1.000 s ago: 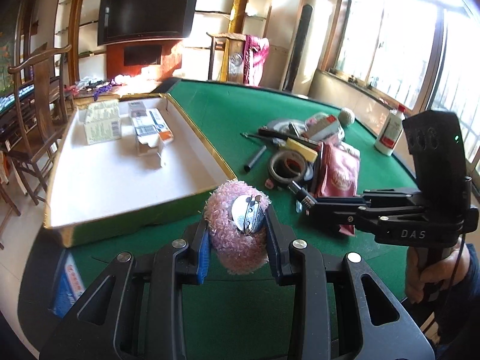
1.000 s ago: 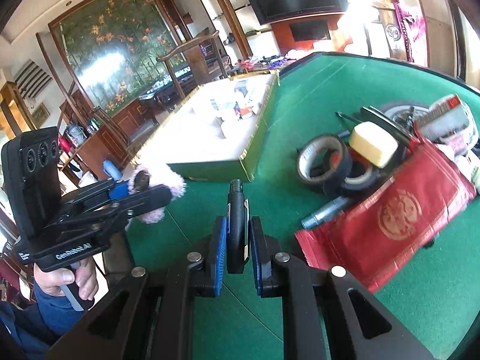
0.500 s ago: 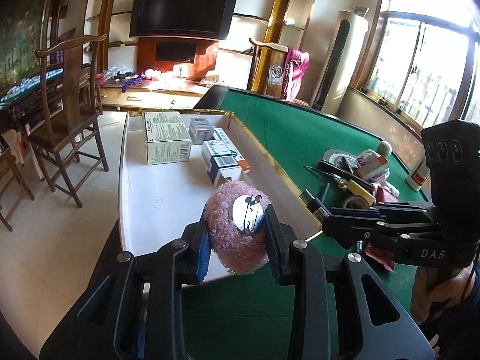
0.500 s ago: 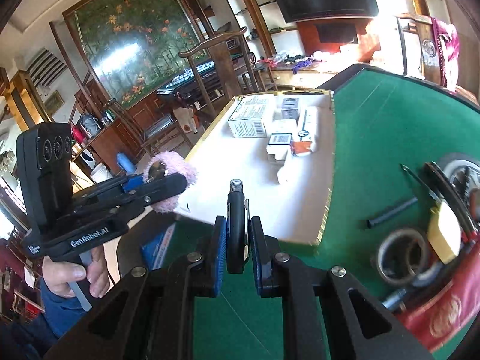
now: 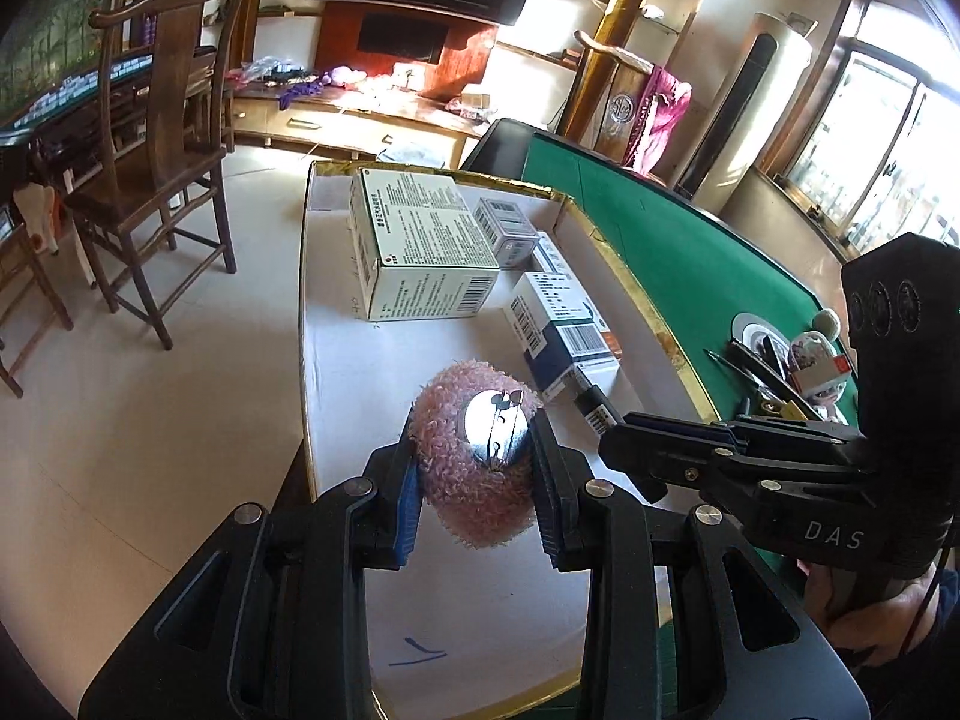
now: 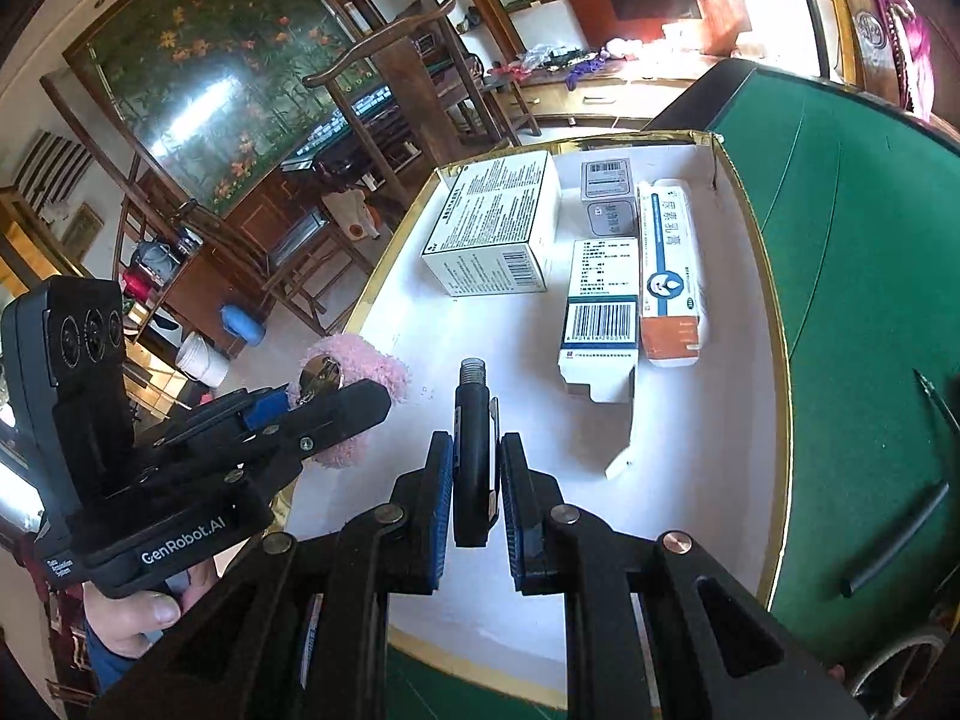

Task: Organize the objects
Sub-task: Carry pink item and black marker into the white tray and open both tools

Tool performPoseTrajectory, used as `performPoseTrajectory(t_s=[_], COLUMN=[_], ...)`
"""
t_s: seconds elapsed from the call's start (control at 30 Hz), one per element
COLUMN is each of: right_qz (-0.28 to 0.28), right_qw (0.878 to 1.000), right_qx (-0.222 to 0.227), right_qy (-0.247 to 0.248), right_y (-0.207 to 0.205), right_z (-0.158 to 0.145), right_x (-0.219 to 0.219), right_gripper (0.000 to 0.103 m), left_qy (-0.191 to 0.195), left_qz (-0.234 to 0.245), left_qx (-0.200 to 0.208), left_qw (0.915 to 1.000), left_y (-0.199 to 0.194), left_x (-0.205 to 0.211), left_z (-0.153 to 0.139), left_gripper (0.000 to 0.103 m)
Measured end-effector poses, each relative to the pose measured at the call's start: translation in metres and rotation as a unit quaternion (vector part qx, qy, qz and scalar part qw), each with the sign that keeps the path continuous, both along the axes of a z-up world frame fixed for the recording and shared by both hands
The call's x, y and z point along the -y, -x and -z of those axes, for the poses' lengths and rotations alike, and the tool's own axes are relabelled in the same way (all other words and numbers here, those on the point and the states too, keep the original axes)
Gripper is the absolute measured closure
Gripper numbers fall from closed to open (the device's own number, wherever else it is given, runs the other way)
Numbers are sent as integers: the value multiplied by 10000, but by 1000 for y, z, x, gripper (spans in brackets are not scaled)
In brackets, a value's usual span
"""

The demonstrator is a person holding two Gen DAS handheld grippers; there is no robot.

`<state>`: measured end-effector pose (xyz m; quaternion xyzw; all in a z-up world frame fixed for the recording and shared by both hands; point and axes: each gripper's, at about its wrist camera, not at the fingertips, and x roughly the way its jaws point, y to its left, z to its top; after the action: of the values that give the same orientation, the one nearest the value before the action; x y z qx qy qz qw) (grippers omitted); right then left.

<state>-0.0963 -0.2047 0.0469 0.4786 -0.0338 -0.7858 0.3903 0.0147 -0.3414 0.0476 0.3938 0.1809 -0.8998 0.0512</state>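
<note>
My left gripper (image 5: 474, 468) is shut on a pink fluffy puff with a metal clip (image 5: 474, 480) and holds it over the white tray (image 5: 336, 372). It also shows in the right wrist view (image 6: 351, 387). My right gripper (image 6: 474, 480) is shut on a black cylindrical tool with a threaded tip (image 6: 472, 438), over the tray's near part (image 6: 690, 480). The tool's tip shows in the left wrist view (image 5: 594, 411). Several medicine boxes lie in the tray: a large white one (image 6: 492, 228), a barcode box (image 6: 600, 312) and an orange-ended box (image 6: 669, 276).
The tray sits on a green felt table (image 6: 840, 240). A black tube (image 6: 894, 540) and a pen (image 6: 936, 399) lie on the felt at right. A pile of loose items (image 5: 792, 366) lies further right. A wooden chair (image 5: 162, 138) stands beside the tray.
Both grippers have moved left from over the felt and the item pile to over the white tray, each still holding its object. The boxes now look closer.
</note>
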Motion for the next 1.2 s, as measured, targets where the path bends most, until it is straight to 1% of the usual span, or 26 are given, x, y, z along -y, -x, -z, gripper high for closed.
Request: performPoseTrajectory(t_s=[0.1, 0.27, 0.33, 0.53, 0.6, 0.7, 0.73, 0.77, 0.83, 0.93, 1.07, 1.13, 1.2], right_qz=[27, 87, 87, 37, 22, -28, -39, -62, -78, -118, 44, 260, 480], right_qw=[9998, 9993, 9993, 9997, 9998, 9998, 9998, 9998, 9997, 9989, 9957, 9932, 9912], right_qx=[-61, 7, 58, -50, -84, -166, -185, -198, -224, -267, -744, -984, -1064], right_qy=[-169, -355, -351, -255, -188, -96, -49, 1, 102, 375, 552, 572, 632], right_y=[7, 18, 20, 18, 15, 5, 2, -1, -8, -22, -46, -58, -65], right_z=[2, 9, 12, 8, 5, -3, -6, -9, -14, -24, -46, -54, -56], right_x=[9, 18, 19, 12, 8, -1, -4, -9, -23, -55, -121, -159, -198], right_gripper=[89, 89, 89, 89, 89, 89, 89, 89, 89, 89, 89, 89, 89], left_qy=[-74, -119, -166, -261, -333, -401, -386, -373, -302, -234, -141, -185, -310], left_qz=[-32, -99, -114, -184, -209, -263, -258, -253, -323, -196, 36, 257, 549], left_qx=[147, 314, 317, 417, 417, 382, 374, 366, 377, 286, 3, -148, -256], left_qw=[9999, 9994, 9993, 9986, 9984, 9981, 9982, 9983, 9983, 9991, 9999, 9994, 9977], left_y=[8, 18, 17, 20, 21, 20, 19, 20, 18, 9, -6, -11, -13], left_x=[6, 12, 14, 16, 18, 19, 18, 18, 16, 7, -20, -41, -68], left_z=[4, 10, 10, 13, 14, 11, 10, 8, 5, -4, -23, -31, -35], left_gripper=[72, 72, 72, 71, 68, 59, 52, 48, 47, 47, 47, 46, 45])
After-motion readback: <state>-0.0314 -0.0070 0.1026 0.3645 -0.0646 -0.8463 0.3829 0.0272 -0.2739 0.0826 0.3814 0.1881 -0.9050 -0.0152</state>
